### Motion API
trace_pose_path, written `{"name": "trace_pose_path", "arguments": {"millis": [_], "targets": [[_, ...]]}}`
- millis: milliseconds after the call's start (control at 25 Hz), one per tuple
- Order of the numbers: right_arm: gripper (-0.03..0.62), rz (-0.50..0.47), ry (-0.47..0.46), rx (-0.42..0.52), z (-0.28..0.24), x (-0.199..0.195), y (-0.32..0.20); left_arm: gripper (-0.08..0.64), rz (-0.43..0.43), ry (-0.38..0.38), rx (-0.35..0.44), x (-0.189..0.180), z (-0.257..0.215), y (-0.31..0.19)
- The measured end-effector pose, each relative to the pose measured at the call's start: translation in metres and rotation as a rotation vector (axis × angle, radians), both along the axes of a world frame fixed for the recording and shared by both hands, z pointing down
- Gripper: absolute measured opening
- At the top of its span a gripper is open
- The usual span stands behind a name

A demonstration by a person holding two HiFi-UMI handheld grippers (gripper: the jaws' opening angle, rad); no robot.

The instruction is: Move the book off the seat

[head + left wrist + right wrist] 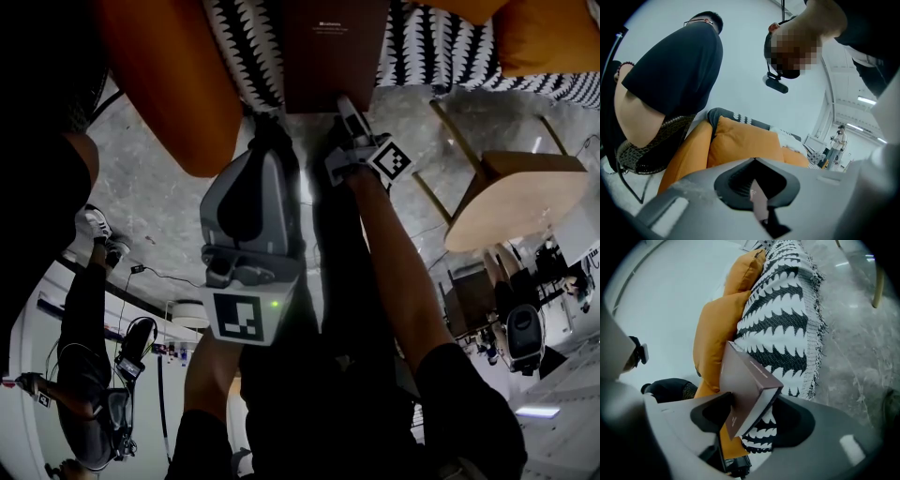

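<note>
The left gripper [268,127] fills the middle of the head view, its grey body and marker cube close under the camera. In the left gripper view its jaws are pressed together with nothing between them, and beyond them lie orange cushions [740,143] and a person in a dark shirt [679,70].

Just beside it, the right gripper [349,111] pinches the brown book [333,52] by its near end. In the right gripper view the dark pads sit against the book's [747,390] two broad faces, one on each. A narrow side with small pale print faces the camera.

The book's long axis runs straight out from the jaws and away from the person, slanting up toward the orange cushion [719,329]. The book is over the front edge of the seat, where the fringe of the black-and-white throw [783,319] meets the grey floor [169,206]. Whether its far end touches the throw I cannot tell.
</note>
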State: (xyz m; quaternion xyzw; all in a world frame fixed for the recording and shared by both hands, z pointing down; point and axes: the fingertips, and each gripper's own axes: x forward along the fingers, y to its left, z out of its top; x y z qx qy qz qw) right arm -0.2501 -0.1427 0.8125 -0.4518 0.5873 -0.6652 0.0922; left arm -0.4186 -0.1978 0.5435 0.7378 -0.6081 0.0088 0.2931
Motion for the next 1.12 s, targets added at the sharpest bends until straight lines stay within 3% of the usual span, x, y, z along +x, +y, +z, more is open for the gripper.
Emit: {"name": "trace_pose_path", "arguments": {"millis": [480, 1120], "targets": [[0.239, 0.054, -0.057, -0.017, -0.008, 0.0, 0.002, 0.006, 0.009, 0.0, 0.0, 0.006, -0.003, 0.002], [0.182, 0.056, -0.078, 0.058, -0.046, 0.008, -0.007, 0.006, 0.017, 0.009, 0.036, 0.017, -0.017, 0.01]]}}
